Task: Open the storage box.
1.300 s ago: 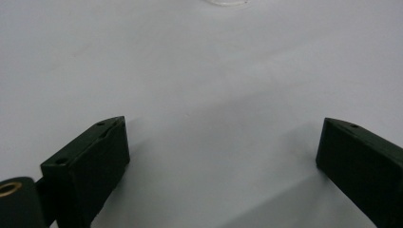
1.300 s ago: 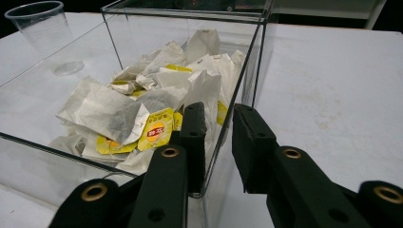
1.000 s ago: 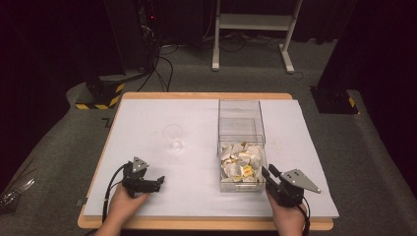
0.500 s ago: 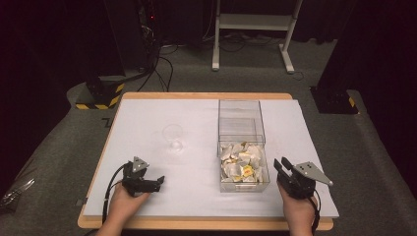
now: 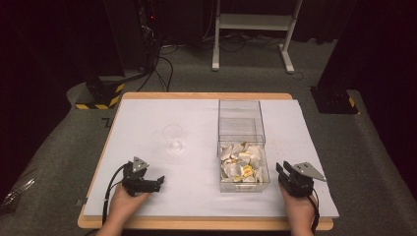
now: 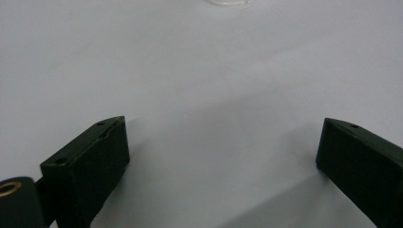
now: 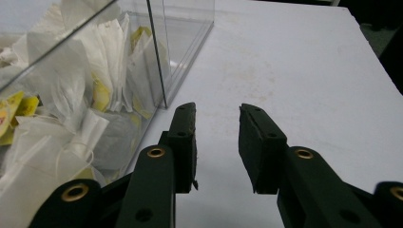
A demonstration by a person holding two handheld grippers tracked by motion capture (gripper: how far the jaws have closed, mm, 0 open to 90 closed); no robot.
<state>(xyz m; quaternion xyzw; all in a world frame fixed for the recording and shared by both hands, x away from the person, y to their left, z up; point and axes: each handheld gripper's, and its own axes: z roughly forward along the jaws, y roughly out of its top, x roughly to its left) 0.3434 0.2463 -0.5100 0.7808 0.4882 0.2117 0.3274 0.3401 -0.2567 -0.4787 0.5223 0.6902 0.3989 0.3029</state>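
A clear plastic box (image 5: pixel 220 147) stands right of the table's middle, with its near compartment full of white and yellow tea bags (image 5: pixel 241 164). My right gripper (image 5: pixel 283 168) rests just right of that compartment, jaws a little apart with nothing between them. In the right gripper view my gripper (image 7: pixel 216 114) points along the box wall (image 7: pixel 180 42), with the tea bags (image 7: pixel 71 95) behind it. My left gripper (image 5: pixel 158 182) sits near the front left, open wide over bare table (image 6: pixel 223 142). An empty glass (image 5: pixel 172 137) stands beyond it, and its base (image 6: pixel 228 2) shows in the left gripper view.
The far compartment (image 5: pixel 239 118) of the box is empty. The white table top (image 5: pixel 147 118) lies on a wooden board. Beyond the table are cables (image 5: pixel 162 64), a white stand (image 5: pixel 255 22) and black-and-yellow floor blocks (image 5: pixel 101 96).
My right gripper has moved a little to the right and lower, from the box's near corner to beside its right wall. The left gripper has stayed put.
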